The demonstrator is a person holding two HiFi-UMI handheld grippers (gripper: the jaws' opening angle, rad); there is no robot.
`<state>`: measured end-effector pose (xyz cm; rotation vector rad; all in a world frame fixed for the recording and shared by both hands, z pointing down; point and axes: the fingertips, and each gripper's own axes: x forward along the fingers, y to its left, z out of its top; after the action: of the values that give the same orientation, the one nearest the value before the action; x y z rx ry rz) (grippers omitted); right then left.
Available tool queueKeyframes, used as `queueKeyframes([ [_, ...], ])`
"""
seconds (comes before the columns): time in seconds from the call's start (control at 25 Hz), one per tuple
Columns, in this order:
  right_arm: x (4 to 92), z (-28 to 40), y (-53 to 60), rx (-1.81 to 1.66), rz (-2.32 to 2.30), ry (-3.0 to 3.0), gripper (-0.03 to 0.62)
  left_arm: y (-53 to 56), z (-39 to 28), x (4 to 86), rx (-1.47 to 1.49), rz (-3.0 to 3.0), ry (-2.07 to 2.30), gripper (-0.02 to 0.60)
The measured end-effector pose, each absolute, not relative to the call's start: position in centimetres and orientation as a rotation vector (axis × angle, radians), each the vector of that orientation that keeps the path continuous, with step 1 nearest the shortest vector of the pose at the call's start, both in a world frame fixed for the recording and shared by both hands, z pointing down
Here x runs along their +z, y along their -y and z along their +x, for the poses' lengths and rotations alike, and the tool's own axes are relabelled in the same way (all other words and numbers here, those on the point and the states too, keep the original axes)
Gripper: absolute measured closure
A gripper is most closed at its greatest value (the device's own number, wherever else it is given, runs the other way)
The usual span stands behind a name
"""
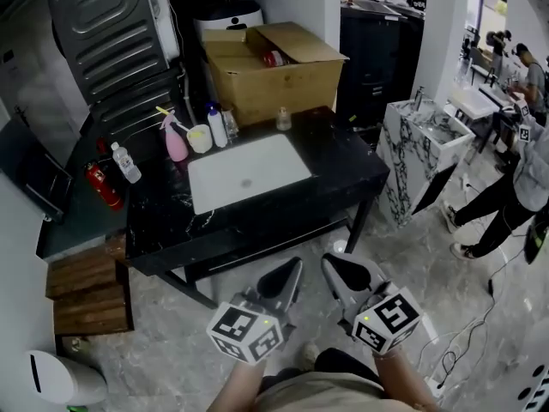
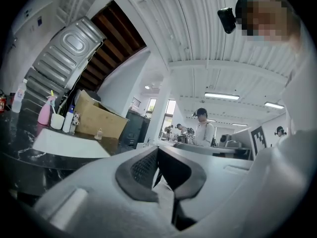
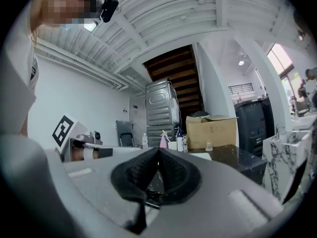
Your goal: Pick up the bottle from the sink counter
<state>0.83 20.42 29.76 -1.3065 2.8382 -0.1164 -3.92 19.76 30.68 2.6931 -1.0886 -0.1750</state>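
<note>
Before the sink counter (image 1: pixel 339 163), left gripper (image 1: pixel 293 269) and right gripper (image 1: pixel 332 264) hang clenched shut.

Open cardboard box (image 1: pixel 274 71) at the back, red fire extinguisher (image 1: pixel 103 186) lying off to the left, wooden steps (image 1: pixel 86 294) on the floor (image 1: pixel 403 256), marbled stand (image 1: pixel 416 157) on the right.

Head view looks steeply down, both gripper views upward; all share the counter (image 1: pixel 343 157).
</note>
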Motion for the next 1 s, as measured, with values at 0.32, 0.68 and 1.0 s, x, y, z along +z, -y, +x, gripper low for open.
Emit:
queueKeyframes([
  [0.32, 30.8, 3.2, -17.5, -0.153, -1.241, -2.848, 0.591, -16.7, 0.3, 30.3, -0.202, 2.701, 1.076, 0.581],
  [0.68, 31.7, 4.9, -15.9, -0.204, -1.244, -2.836, 0.591, -14.9, 1.5, 31.9, -0.123, 2.679, 1.065, 0.581],
  [1.0, 33.1, 4.8, -12.2, -0.251, -1.251, -2.852, 0.591, -11.1, 0.6, 33.2, -0.107, 2.637, 1.067, 0.581],
])
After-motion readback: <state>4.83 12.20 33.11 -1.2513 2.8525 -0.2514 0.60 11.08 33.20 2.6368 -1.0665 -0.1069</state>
